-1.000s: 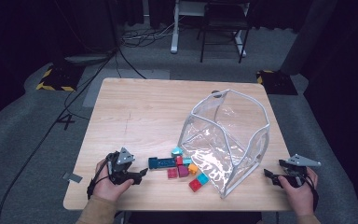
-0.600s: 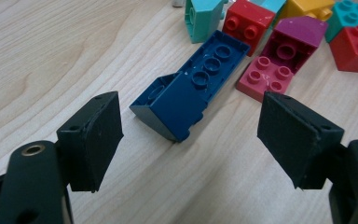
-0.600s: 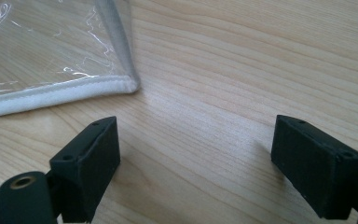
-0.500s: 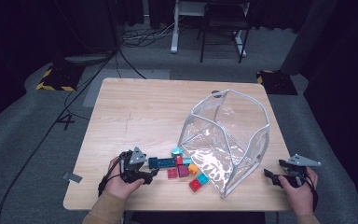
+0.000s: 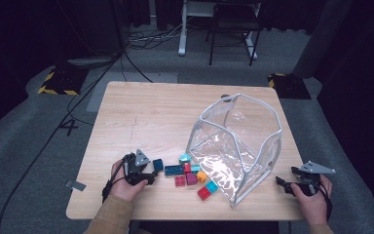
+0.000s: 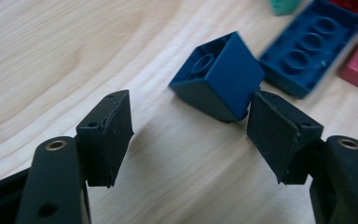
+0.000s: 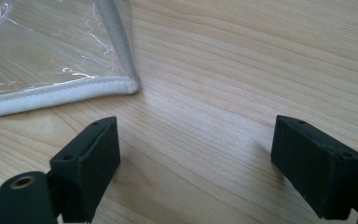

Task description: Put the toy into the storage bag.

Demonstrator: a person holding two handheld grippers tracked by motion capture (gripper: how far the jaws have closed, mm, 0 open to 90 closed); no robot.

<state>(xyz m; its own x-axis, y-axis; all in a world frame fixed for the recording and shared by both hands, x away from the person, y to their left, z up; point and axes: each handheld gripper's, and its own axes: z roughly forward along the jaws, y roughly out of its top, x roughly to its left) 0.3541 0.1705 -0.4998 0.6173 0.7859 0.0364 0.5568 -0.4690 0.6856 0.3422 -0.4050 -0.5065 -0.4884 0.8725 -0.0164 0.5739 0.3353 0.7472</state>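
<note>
The left gripper [image 6: 190,128] is closing its black jaws, now half open, around a dark blue, tilted, single-stud plastic brick [image 6: 219,79] lying on the pale wooden table [image 5: 146,117] just left of the clear bag [image 5: 238,146], while the right gripper [image 7: 196,163] is resting wide open, holding nothing.

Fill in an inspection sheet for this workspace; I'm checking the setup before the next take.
Surface: wooden table, bare apart from the job's things.
Job's things: dark blue brick tilted on the wood; long blue brick and loose coloured bricks beside it; clear plastic bag lying open.
Clutter: grey tape scrap on the floor.
Grippers: left gripper has just been closing, one pad at the dark blue brick, other clear; right gripper open over bare wood.
Cables: black cables on the floor.
Surroundings: grey carpet; chair.
</note>
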